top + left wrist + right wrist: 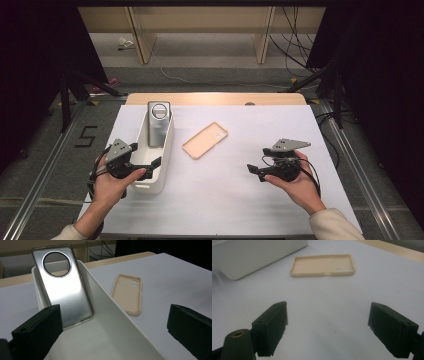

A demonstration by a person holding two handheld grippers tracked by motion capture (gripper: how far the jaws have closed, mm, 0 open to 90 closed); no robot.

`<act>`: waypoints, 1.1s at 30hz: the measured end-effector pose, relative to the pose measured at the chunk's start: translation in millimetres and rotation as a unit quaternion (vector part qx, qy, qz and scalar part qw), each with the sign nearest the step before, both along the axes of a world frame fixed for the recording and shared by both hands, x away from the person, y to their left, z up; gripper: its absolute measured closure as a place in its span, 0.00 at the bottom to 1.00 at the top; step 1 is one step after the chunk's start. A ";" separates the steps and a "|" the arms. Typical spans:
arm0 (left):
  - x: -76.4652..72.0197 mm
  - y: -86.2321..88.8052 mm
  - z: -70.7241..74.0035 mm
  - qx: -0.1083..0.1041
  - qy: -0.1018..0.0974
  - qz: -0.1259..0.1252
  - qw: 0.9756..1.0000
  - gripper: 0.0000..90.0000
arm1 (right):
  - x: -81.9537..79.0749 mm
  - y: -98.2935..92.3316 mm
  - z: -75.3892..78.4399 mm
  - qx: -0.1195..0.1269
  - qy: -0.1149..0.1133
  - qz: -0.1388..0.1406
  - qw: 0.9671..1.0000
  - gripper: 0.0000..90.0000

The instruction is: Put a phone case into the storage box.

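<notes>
A silver phone case (158, 122) with a round camera hole leans upright against the far end of a white bin (150, 186); the left gripper view shows this silver case (65, 287) too. A beige phone case (205, 140) lies hollow side up on the white table cover, right of the bin. My left gripper (145, 155) is open at the bin's near end, its jaws standing on either side of the bin's right wall (112, 312). My right gripper (257, 160) is open over bare table, pointing towards the beige case (322, 265) and holding nothing.
The white cover (225, 200) spans most of the table, with a wooden edge (215, 98) at the back. Dark stands and cables sit on the floor on both sides. In the right gripper view, the bin (249, 255) stands at the upper left.
</notes>
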State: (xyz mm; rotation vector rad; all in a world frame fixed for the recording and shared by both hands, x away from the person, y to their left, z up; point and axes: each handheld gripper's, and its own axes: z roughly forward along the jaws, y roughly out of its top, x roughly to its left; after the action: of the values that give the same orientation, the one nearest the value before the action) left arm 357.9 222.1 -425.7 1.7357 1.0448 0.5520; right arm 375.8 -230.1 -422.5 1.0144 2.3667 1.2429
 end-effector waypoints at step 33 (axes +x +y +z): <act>0.3 -3.3 0.2 0.000 -0.004 -0.006 1.000 0.00 | 1.5 -5.2 3.6 0.006 -0.009 -0.009 1.000 0.18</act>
State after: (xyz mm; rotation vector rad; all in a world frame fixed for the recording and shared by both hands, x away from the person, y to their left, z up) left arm 358.2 218.8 -425.5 1.7373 1.0286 0.5504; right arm 377.3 -235.3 -418.9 1.0232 2.3343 1.2549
